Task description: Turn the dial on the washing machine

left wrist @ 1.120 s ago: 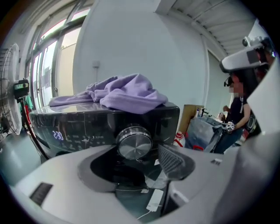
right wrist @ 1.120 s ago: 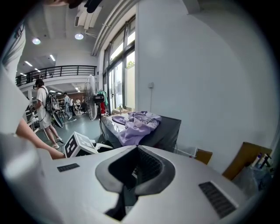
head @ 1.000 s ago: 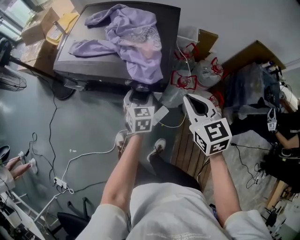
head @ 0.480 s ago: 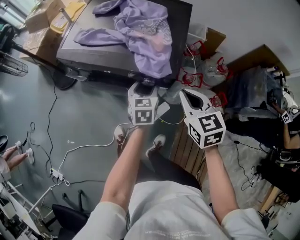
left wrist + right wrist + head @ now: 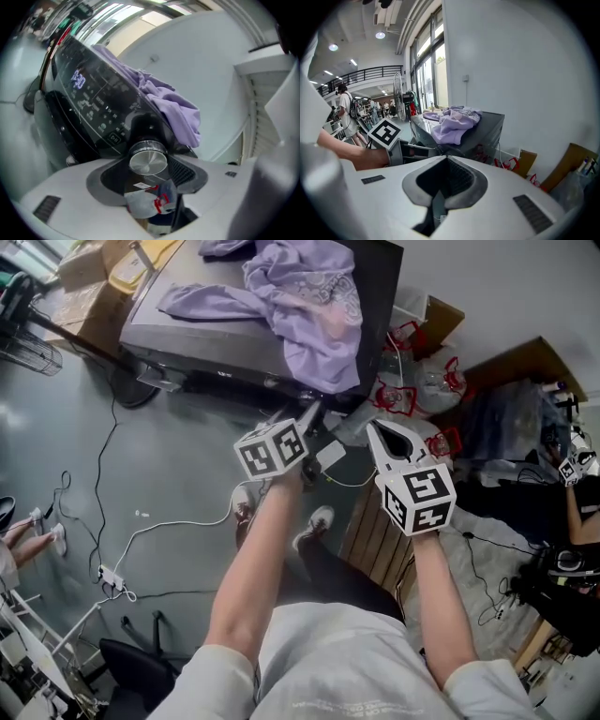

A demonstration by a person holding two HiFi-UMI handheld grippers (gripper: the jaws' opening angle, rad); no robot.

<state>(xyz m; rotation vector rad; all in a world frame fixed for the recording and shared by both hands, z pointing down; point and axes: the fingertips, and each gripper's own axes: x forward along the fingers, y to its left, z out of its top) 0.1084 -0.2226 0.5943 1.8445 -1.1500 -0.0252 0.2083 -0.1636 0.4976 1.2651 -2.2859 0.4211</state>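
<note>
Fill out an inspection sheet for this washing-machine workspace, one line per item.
surface: washing machine lid, dark, partly under a purple garment.
job's things: silver dial on the control panel; display lit.
clutter: red-printed plastic bags and a cardboard box beside the machine.
claws: left claw closed on the dial; right claw apart from it, jaws together, empty.
cables: white cable across the grey floor to a power strip.
surroundings: standing fan at left.

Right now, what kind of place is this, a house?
Probably a workshop or test hall, not a home: the washing machine stands on bare floor among loose cables and cardboard boxes, with a railed walkway overhead.
</note>
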